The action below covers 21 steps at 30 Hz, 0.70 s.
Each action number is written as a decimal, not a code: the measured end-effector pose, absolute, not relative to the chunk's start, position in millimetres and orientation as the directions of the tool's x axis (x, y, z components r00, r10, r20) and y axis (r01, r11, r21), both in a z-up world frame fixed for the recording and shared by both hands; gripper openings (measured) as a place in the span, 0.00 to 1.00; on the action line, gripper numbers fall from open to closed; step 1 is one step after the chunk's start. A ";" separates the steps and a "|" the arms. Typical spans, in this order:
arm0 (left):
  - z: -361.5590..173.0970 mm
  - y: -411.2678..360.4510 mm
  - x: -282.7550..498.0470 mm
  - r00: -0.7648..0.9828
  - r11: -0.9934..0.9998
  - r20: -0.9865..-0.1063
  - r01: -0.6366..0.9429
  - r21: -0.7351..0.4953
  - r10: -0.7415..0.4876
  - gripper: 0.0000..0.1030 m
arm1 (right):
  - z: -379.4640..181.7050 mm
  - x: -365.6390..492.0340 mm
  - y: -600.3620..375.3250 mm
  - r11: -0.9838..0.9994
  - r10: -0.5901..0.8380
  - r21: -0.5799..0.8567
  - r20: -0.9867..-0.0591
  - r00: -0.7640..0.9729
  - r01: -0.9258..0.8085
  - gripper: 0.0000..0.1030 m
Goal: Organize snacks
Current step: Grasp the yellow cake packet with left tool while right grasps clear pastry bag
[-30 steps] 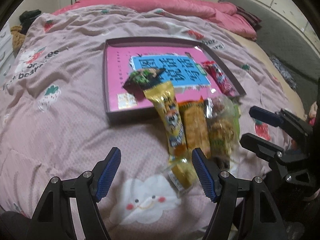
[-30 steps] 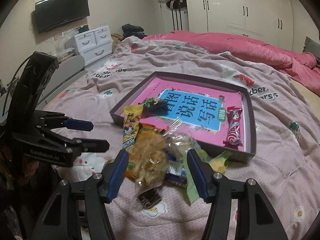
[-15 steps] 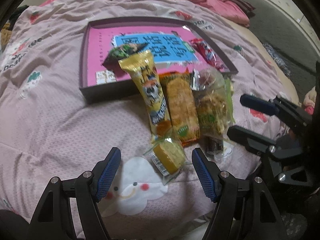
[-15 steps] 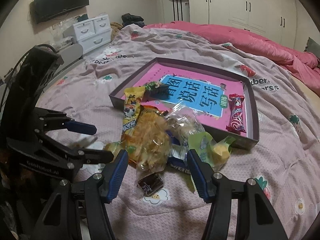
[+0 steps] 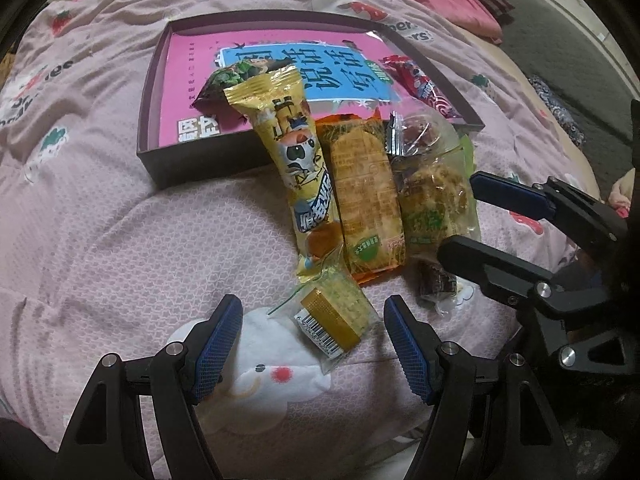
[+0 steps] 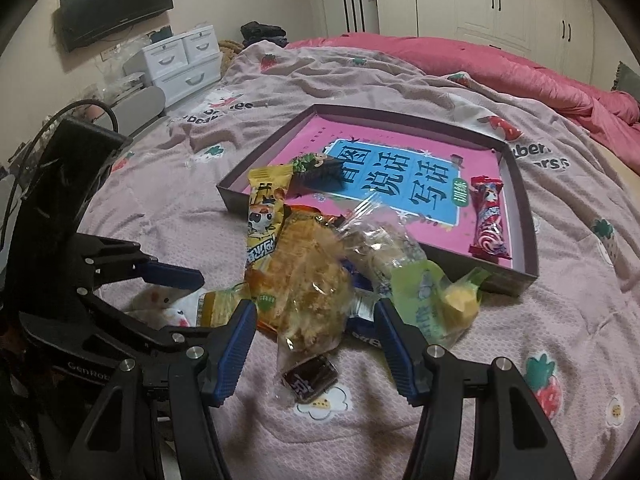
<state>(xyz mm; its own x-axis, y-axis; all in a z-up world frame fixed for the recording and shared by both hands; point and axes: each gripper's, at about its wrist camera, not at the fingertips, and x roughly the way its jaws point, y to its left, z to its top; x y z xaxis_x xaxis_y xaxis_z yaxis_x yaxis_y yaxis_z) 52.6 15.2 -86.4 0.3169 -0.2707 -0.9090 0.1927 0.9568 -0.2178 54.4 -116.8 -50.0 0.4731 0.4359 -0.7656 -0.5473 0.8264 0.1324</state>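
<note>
dim warm indoor light, pretty grainy, heavy fisheye bending with black vignette corners, some glare on the shiny wrappers point(image 6: 312, 292) around 6 o'clock.

Wall-mounted television point(image 6: 116, 2), white drawer unit point(image 6: 180, 62), white wardrobes point(image 6: 500, 0).

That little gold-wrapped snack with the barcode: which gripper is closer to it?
Left. The left gripper hangs open right over the small gold snack, a finger on each side. The right gripper sits further off, open over the clear pastry bag.
</note>
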 end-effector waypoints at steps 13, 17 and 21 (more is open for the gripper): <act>-91.3 11.9 51.2 0.293 0.960 -0.923 0.195 -0.199 -0.251 0.70 | -66.7 62.6 -106.8 0.825 0.382 0.066 -0.796 0.468 -0.562 0.39; -91.5 8.1 50.3 0.288 0.961 -0.927 0.206 -0.186 -0.242 0.62 | -64.6 59.2 -105.1 0.813 0.381 0.044 -0.793 0.474 -0.580 0.35; -91.2 1.3 50.7 0.279 0.954 -0.926 0.229 -0.194 -0.255 0.45 | -61.5 61.3 -112.4 0.819 0.408 0.087 -0.783 0.469 -0.567 0.33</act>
<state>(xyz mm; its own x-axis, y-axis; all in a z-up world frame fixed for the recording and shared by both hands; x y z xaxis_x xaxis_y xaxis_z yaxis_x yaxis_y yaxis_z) 50.7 1.3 -91.2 0.2792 -0.2551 -0.9257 0.2292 0.9539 -0.1937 61.3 -112.4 -61.5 0.4694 0.4083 -0.7830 -0.5673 0.8189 0.0870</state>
